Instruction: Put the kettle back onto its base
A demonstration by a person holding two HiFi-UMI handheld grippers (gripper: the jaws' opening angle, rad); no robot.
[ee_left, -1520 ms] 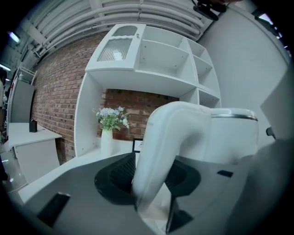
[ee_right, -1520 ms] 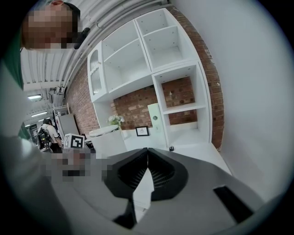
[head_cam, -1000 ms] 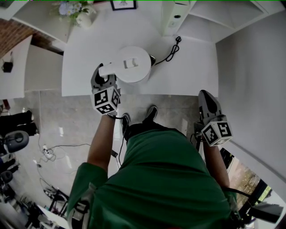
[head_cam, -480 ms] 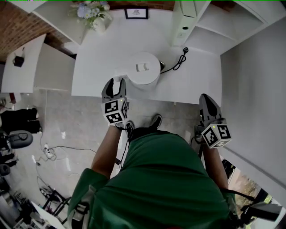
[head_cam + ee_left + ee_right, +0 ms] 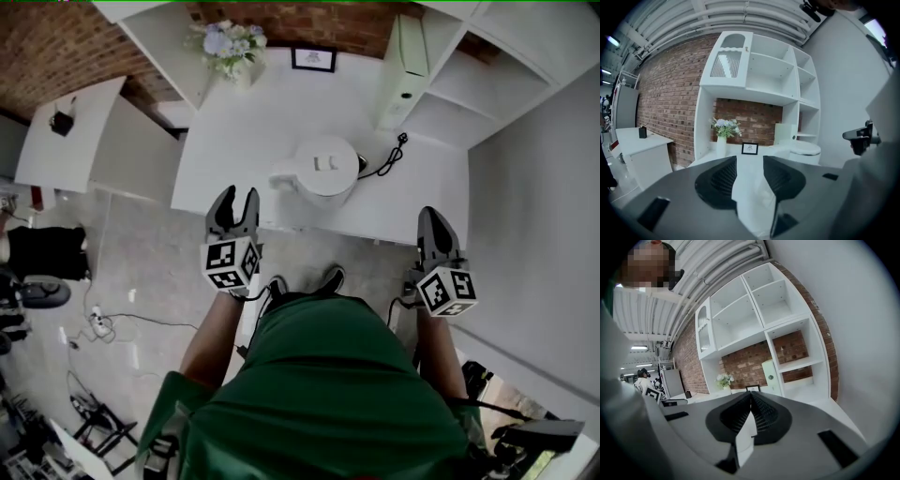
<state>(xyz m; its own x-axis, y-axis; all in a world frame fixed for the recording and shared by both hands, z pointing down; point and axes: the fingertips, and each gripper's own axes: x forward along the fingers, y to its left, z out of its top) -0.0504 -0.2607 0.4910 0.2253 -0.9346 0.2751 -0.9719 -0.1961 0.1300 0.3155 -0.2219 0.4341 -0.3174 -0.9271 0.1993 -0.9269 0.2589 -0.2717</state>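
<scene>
While the right tool sits closed, the left tool, just opened, holds nothing.

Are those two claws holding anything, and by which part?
Nothing is held. The left gripper has just opened its jaws, nothing between them; the right gripper is shut on nothing. The round white kettle stands untouched.

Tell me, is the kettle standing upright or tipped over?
Upright: the kettle stands on the white counter, its round lid facing straight up in the head view, handle sticking out sideways.
</scene>
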